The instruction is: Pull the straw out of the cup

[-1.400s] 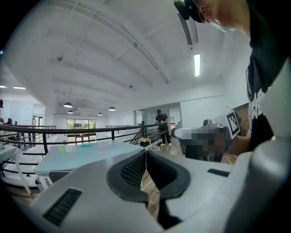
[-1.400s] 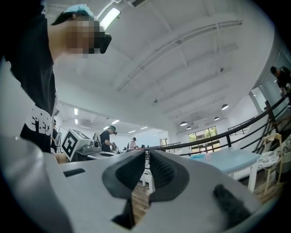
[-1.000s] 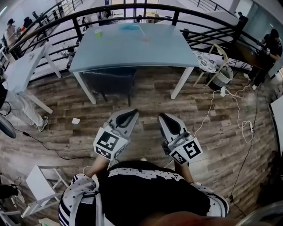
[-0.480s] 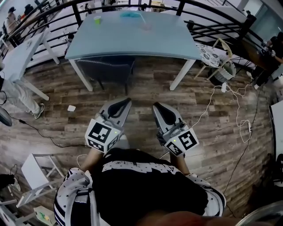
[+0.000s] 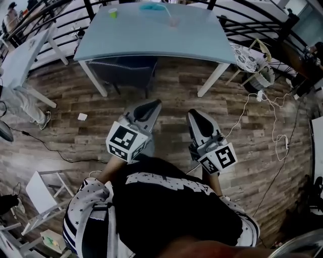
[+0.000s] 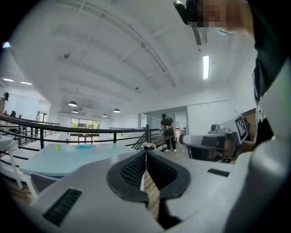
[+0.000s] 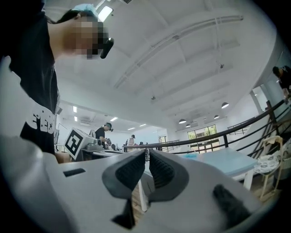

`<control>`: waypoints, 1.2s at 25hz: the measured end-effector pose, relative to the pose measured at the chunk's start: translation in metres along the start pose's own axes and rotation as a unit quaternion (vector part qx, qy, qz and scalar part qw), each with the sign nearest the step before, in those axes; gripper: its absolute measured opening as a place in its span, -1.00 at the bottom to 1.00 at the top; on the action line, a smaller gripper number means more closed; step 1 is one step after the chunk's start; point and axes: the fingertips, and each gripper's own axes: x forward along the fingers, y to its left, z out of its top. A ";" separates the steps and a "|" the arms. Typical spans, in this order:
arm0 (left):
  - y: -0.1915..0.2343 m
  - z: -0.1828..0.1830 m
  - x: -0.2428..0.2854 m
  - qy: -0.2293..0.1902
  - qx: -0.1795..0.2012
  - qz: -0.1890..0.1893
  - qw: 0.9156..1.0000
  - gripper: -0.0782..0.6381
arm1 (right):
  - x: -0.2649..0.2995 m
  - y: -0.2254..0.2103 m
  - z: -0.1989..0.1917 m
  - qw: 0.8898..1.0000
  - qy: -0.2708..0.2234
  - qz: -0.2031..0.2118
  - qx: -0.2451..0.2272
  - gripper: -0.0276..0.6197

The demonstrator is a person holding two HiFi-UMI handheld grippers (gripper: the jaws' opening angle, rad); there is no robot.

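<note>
A clear cup with a thin straw leaning left stands near the far edge of the pale blue table, far ahead of me. A small green cup and a blue object are on the same table. My left gripper and right gripper are held close to my body over the wooden floor, well short of the table. Both are shut with nothing between the jaws. In the left gripper view the table lies at the left, with the green cup on it.
A dark chair is tucked under the table. White tables and a person's legs are at the left, a white stool at lower left. Cables cross the floor at the right, near a wicker chair. A black railing runs behind.
The table has slid toward the top edge of the head view. Both grippers stayed shut near my body, shifting only slightly.
</note>
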 end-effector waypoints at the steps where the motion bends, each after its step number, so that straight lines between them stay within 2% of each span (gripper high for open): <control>1: 0.002 0.001 0.009 -0.002 0.000 -0.009 1.000 -0.74 | 0.002 -0.007 0.002 1.000 -0.002 -0.008 0.000 -0.82; 7: 0.030 0.008 0.041 -0.007 0.002 -0.032 0.999 -0.74 | 0.029 -0.035 0.005 0.999 -0.004 -0.035 -0.014 -0.82; 10: 0.045 0.002 0.054 0.003 -0.001 -0.032 0.999 -0.74 | 0.044 -0.044 0.003 0.999 -0.003 -0.036 -0.009 -0.82; 16: 0.071 0.002 0.084 -0.006 -0.007 -0.048 0.999 -0.74 | 0.071 -0.066 -0.003 0.999 0.005 -0.047 -0.017 -0.82; 24: 0.100 0.020 0.139 -0.019 -0.008 -0.090 0.996 -0.74 | 0.109 -0.108 0.009 0.997 0.011 -0.076 -0.030 -0.82; 30: 0.128 0.026 0.165 -0.013 -0.007 -0.101 0.995 -0.74 | 0.137 -0.131 0.011 0.996 0.015 -0.084 -0.030 -0.82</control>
